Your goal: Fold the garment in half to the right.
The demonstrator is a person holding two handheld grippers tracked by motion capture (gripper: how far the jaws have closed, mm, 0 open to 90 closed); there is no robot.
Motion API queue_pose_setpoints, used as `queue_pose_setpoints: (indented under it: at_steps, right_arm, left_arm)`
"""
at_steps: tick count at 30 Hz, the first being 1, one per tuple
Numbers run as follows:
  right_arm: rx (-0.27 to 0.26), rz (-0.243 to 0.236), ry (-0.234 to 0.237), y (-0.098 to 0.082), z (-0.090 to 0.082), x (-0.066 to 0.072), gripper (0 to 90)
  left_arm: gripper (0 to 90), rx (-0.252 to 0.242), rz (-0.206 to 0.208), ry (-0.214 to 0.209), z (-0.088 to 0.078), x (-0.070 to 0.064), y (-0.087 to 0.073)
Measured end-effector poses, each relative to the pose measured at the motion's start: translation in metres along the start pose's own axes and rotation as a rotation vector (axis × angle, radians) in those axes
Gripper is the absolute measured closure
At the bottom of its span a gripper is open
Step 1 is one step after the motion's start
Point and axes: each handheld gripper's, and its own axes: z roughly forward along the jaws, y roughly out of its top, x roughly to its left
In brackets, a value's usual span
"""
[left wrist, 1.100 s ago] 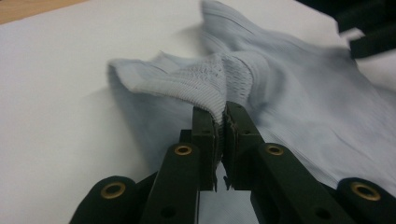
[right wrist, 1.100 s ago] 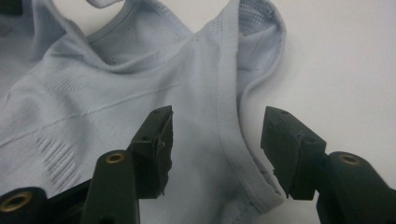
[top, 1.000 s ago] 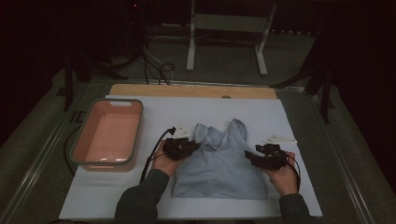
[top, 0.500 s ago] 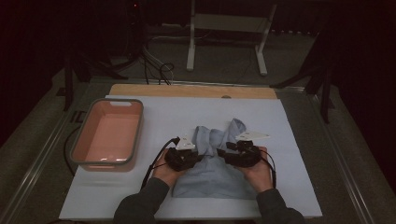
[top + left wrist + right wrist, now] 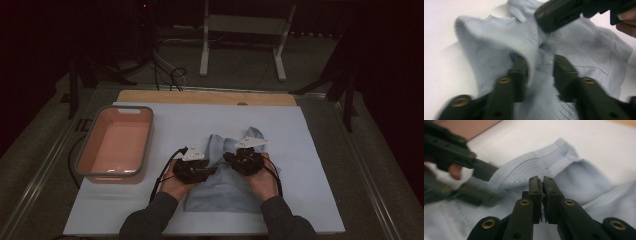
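Both grippers on the pale blue garment, centre-front of the white surface.
Garment's long axis runs near-to-far, folded sleeves at the far end. Left gripper: jaws just opening, part open, a fold between them, pads not pressing. Right gripper: jaws just closing, now pinched together on a thin bit of cloth. Pink tub sits well left.

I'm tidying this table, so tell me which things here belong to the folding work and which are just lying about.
In the job:
- light blue garment
- left tongs, jaws just opening around a fold
- right tongs, jaws closed together above the cloth
- white mat underneath

Lying about:
- pink tub
- metal stand
- floor cables
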Motion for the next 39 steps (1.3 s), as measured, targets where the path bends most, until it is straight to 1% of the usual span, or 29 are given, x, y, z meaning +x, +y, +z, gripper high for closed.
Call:
queue_pose_setpoints:
  at_steps: [1, 2, 5, 7, 8, 10, 11, 12, 13, 16, 17, 18, 20, 21, 23, 24, 25, 26, 27, 28, 29, 30, 31, 34, 35, 36, 37, 38, 39]
  right_arm:
    - [-0.021, 0.009, -0.031, 0.005, -0.002, -0.002, 85.9]
    - [-0.029, 0.009, -0.040, 0.007, -0.002, -0.003, 85.9]
    - [-0.038, 0.017, -0.062, 0.012, -0.003, -0.007, 85.8]
    - [-0.044, 0.017, -0.074, 0.015, -0.003, -0.010, 85.8]
    - [-0.047, 0.020, -0.080, 0.015, -0.003, -0.011, 85.8]
    - [-0.057, 0.025, -0.092, 0.017, -0.004, -0.013, 85.8]
    - [-0.057, 0.025, -0.092, 0.017, -0.004, -0.013, 85.8]
    - [-0.063, 0.027, -0.096, 0.017, -0.004, -0.014, 85.8]
    - [-0.076, 0.036, -0.106, 0.019, -0.005, -0.015, 85.8]
    - [-0.086, 0.042, -0.110, 0.021, -0.006, -0.017, 85.8]
    - [-0.089, 0.041, -0.107, 0.021, -0.006, -0.018, 85.8]
    - [-0.090, 0.040, -0.106, 0.021, -0.007, -0.018, 85.8]
    - [-0.089, 0.040, -0.104, 0.021, -0.007, -0.018, 85.8]
    - [-0.088, 0.038, -0.105, 0.021, -0.007, -0.018, 85.8]
    - [-0.085, 0.039, -0.103, 0.021, -0.007, -0.018, 85.7]
    - [-0.084, 0.038, -0.102, 0.021, -0.007, -0.019, 85.6]
    - [-0.083, 0.036, -0.099, 0.021, -0.007, -0.019, 85.0]
    - [-0.082, 0.035, -0.092, 0.021, -0.007, -0.018, 82.5]
    - [-0.081, 0.032, -0.075, 0.020, -0.007, -0.019, 74.0]
    - [-0.079, 0.030, -0.065, 0.020, -0.008, -0.019, 63.8]
    - [-0.074, 0.026, -0.075, 0.019, -0.009, -0.019, 55.4]
    - [-0.068, 0.019, -0.086, 0.018, -0.011, -0.020, 49.5]
    - [-0.058, 0.017, -0.096, 0.016, -0.013, -0.022, 47.1]
    - [-0.034, 0.026, -0.131, 0.006, -0.021, -0.033, 44.9]
    - [-0.034, 0.026, -0.131, 0.006, -0.021, -0.033, 44.9]
    - [-0.026, 0.037, -0.146, 0.001, -0.024, -0.038, 44.9]
    - [-0.026, 0.037, -0.146, 0.001, -0.024, -0.038, 44.9]
    - [-0.005, 0.078, -0.171, -0.014, -0.034, -0.054, 45.5]
    - [0.004, 0.089, -0.178, -0.020, -0.038, -0.060, 45.9]
  left_arm:
    - [51.7, -0.002, -0.009, 0.018, -0.004, 0.001, -0.001]
    - [48.4, -0.003, -0.018, 0.036, -0.007, 0.003, -0.003]
    - [40.3, 0.012, -0.047, 0.079, -0.017, 0.009, -0.010]
    - [35.8, 0.029, -0.079, 0.110, -0.020, 0.012, -0.017]
    - [34.6, 0.035, -0.095, 0.117, -0.021, 0.014, -0.021]
    - [33.0, 0.044, -0.124, 0.125, -0.021, 0.016, -0.027]
    - [32.6, 0.044, -0.124, 0.125, -0.021, 0.016, -0.027]
    - [32.6, 0.054, -0.146, 0.119, -0.020, 0.017, -0.032]
    - [32.1, 0.059, -0.153, 0.119, -0.019, 0.017, -0.033]
    - [32.6, 0.062, -0.175, 0.098, -0.016, 0.017, -0.036]
    - [33.6, 0.069, -0.184, 0.096, -0.015, 0.016, -0.037]
    - [34.5, 0.075, -0.183, 0.085, -0.014, 0.017, -0.038]
    - [38.3, 0.079, -0.204, 0.072, -0.012, 0.017, -0.039]
    - [39.6, 0.092, -0.199, 0.068, -0.012, 0.017, -0.040]
    - [42.4, 0.090, -0.220, 0.058, -0.011, 0.017, -0.042]
    - [44.9, 0.094, -0.222, 0.056, -0.011, 0.017, -0.043]
    - [49.2, 0.097, -0.226, 0.059, -0.011, 0.017, -0.043]
    - [57.1, 0.099, -0.227, 0.063, -0.012, 0.017, -0.044]
    - [64.7, 0.101, -0.224, 0.071, -0.012, 0.017, -0.044]
    - [70.7, 0.099, -0.223, 0.070, -0.013, 0.017, -0.044]
    - [76.0, 0.087, -0.234, 0.068, -0.013, 0.017, -0.045]
    - [79.4, 0.091, -0.233, 0.065, -0.015, 0.017, -0.044]
    - [81.8, 0.088, -0.231, 0.064, -0.015, 0.017, -0.044]
    - [84.1, 0.092, -0.222, 0.058, -0.016, 0.016, -0.045]
    - [84.3, 0.092, -0.222, 0.058, -0.016, 0.016, -0.045]
    - [84.3, 0.092, -0.222, 0.058, -0.016, 0.016, -0.045]
    - [84.3, 0.091, -0.227, 0.058, -0.017, 0.017, -0.045]
    - [84.3, 0.089, -0.231, 0.059, -0.016, 0.016, -0.045]
    - [84.3, 0.089, -0.231, 0.059, -0.016, 0.016, -0.045]
